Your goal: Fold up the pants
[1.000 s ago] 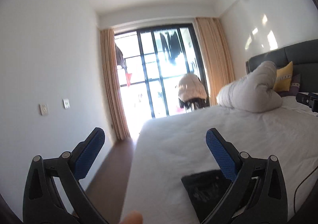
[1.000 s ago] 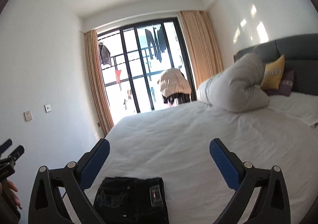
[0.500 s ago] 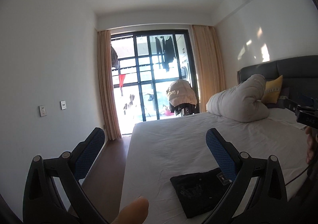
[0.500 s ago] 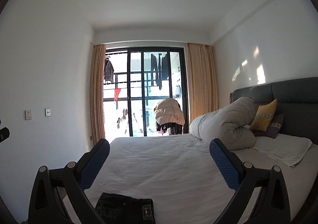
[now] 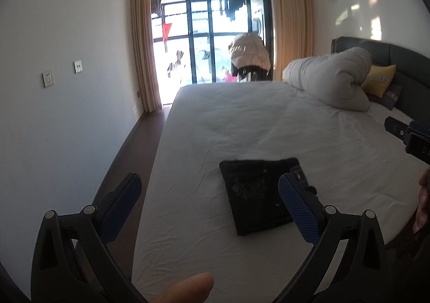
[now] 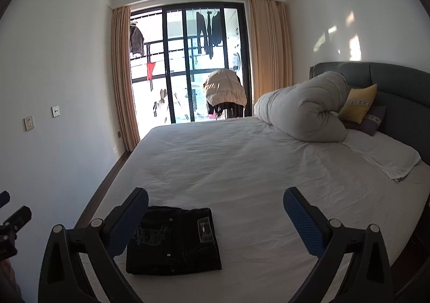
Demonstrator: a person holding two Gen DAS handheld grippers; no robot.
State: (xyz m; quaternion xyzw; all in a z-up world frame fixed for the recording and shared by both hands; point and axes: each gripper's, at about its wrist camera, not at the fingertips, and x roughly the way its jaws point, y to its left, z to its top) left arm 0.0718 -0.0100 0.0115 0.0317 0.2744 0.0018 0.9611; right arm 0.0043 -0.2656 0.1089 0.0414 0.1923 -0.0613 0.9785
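The black pants (image 5: 256, 192) (image 6: 174, 242) lie folded into a flat rectangle on the white bed sheet (image 5: 268, 128) (image 6: 255, 168), near the bed's front left corner. A label patch shows on the top layer. My left gripper (image 5: 212, 200) hangs open above the bed's left edge, its right finger in front of the pants' right side. My right gripper (image 6: 215, 211) is open too, held above the bed, with its left finger overlapping the pants' left edge. Neither holds anything.
A rolled grey duvet (image 6: 303, 112) and yellow pillow (image 6: 358, 102) sit by the dark headboard (image 6: 397, 88). A folded white cloth (image 6: 381, 155) lies at the right. Dark floor (image 5: 129, 149) runs between bed and left wall. Glass balcony doors (image 6: 193, 63) stand behind.
Both grippers have tilted down from half a second ago, so the folded pants sit higher and fuller in each view. The pants themselves have not moved.
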